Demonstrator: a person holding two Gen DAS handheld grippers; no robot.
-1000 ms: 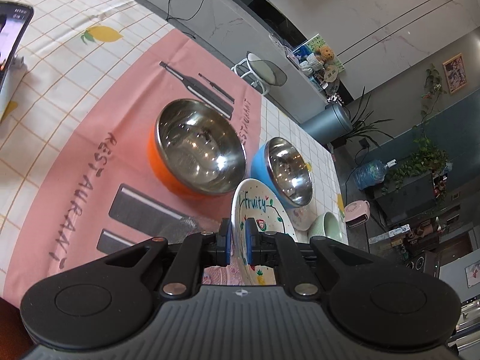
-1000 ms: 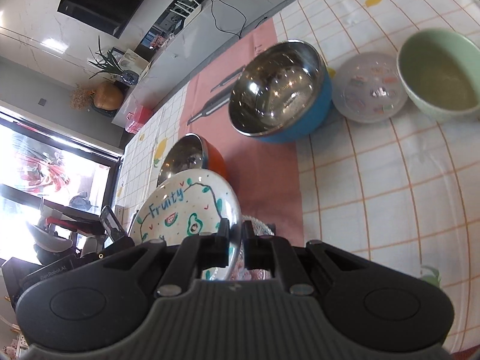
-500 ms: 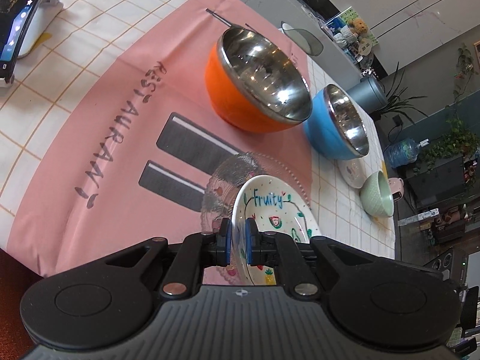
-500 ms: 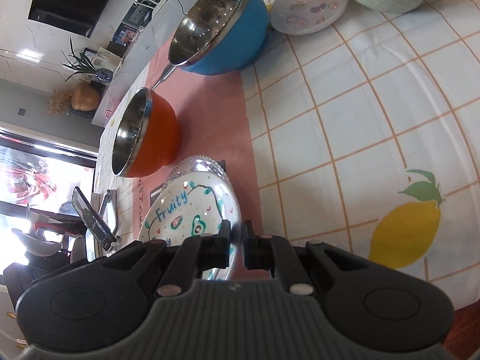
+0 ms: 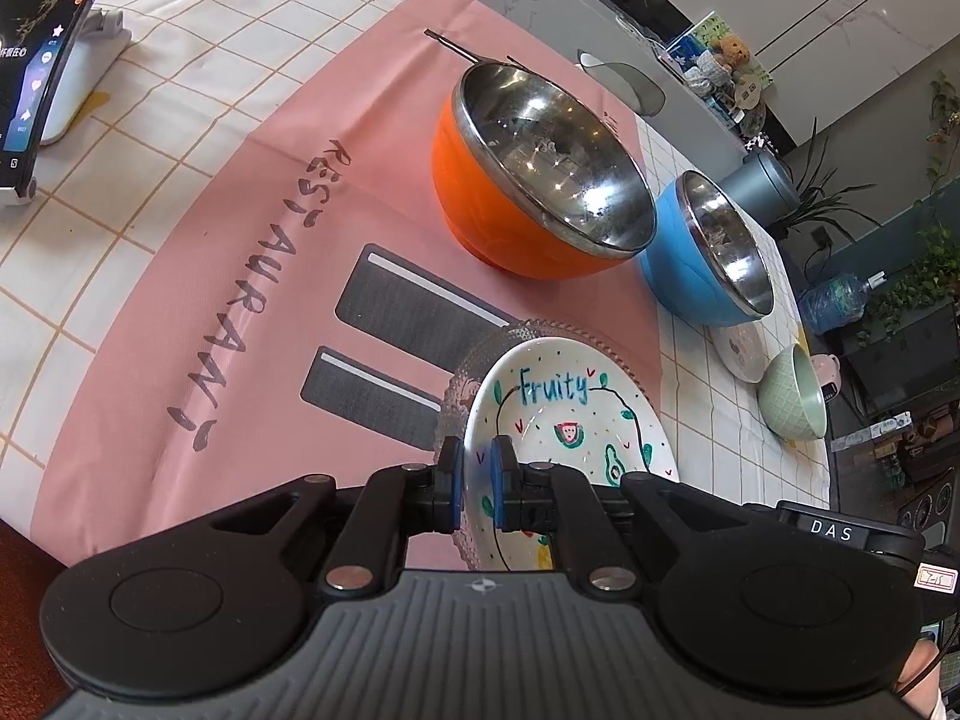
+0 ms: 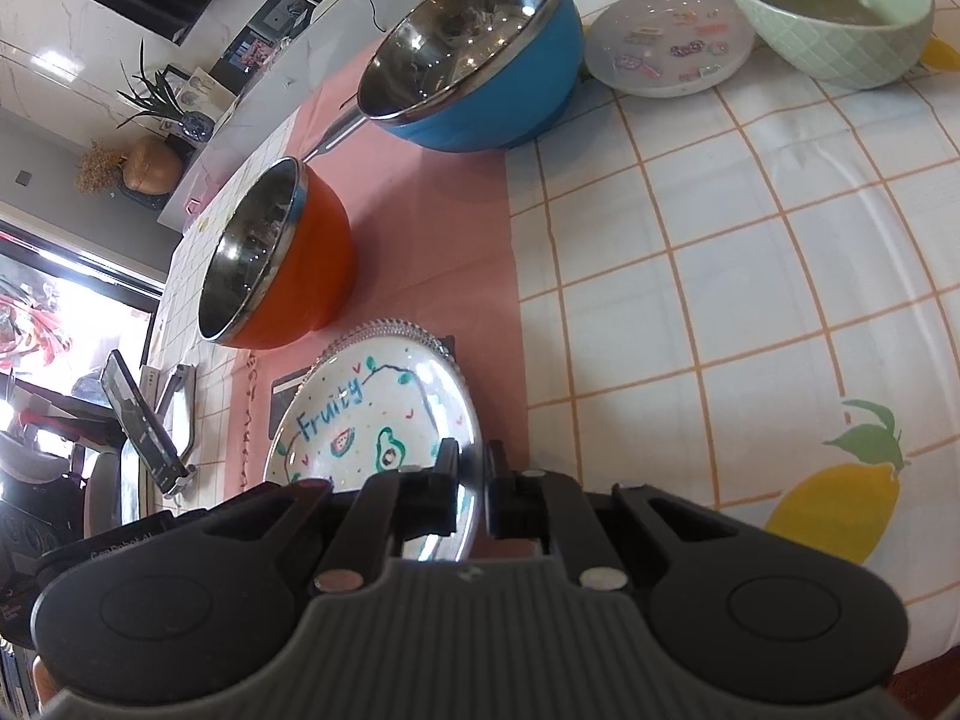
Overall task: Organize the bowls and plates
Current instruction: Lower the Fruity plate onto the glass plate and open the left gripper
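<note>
White Fruity plate (image 5: 564, 420) pinched at opposite rims: left gripper (image 5: 474, 483) & right gripper (image 6: 471, 495) jaws clamped, over glass plate (image 5: 462, 384).

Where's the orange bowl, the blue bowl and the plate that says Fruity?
orange bowl (image 5: 480, 222): left wrist view, on its orange outer wall.
blue bowl (image 6: 516, 102): right wrist view, on its blue side.
Fruity plate (image 5: 558, 414): left wrist view, on its painted face.

The Fruity plate (image 5: 570, 420) hides most of the glass plate (image 5: 465, 378) beneath it
</note>
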